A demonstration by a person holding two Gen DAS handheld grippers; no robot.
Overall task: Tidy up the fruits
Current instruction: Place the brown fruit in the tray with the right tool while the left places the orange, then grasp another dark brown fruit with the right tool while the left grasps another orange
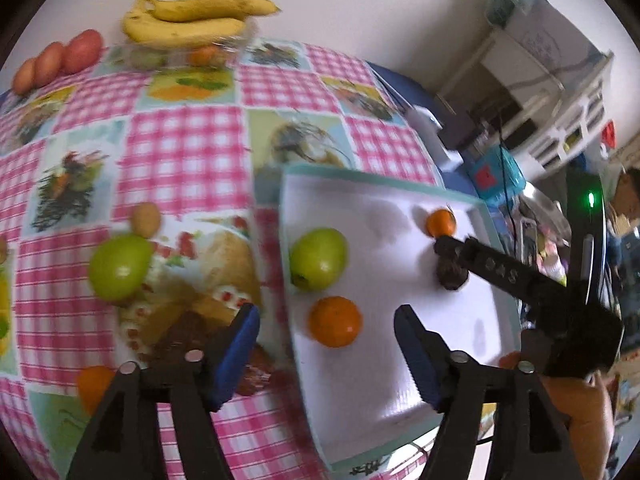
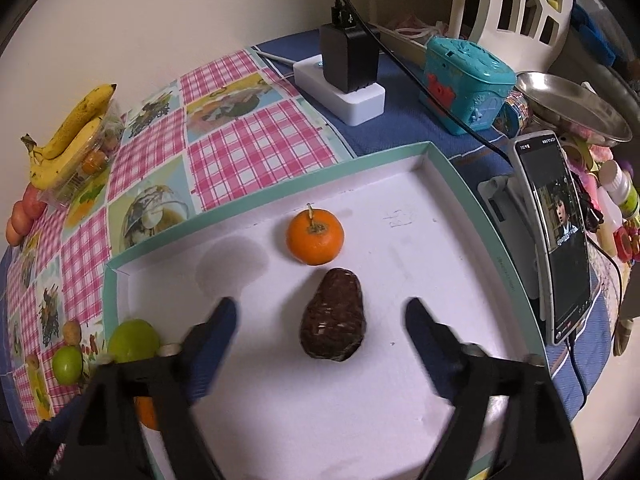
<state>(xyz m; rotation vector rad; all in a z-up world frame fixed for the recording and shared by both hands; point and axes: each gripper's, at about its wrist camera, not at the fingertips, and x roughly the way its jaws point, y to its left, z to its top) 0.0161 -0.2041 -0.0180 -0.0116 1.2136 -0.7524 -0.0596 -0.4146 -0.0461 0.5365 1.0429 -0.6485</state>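
Both sets of fingers were spread apart and held nothing.

Right gripper [image 2: 320,312] hung over the white tray [image 2: 460,184]. A dark brown scaly fruit [image 2: 333,316] lay on the tray floor right between my right fingers [image 2: 424,336], touching neither. Just beyond it sat an orange with a stem [image 2: 315,236], close to the brown fruit but apart. Behind my left-side finger in that view, a green apple [image 2: 134,340] sat at the tray's near-left corner, with part of another orange [image 2: 145,412] below it, mostly hidden by the gripper.

Left gripper [image 1: 326,328] straddled the tray's left rim [image 1: 286,216]: one finger over the checked cloth on the bench [image 1: 188,152], the other over the tray. A stemless orange [image 1: 335,321] lay between and just ahead of those fingers, with the apple beyond it. Left of the fingers, on the cloth: a second green apple [image 1: 120,266], a small tan fruit [image 1: 146,220], another orange [image 1: 94,386]. Far end of the bench: bananas [image 1: 192,20] on a clear box, red fruits [image 1: 60,60] beside them.

Left view was motion-blurred.
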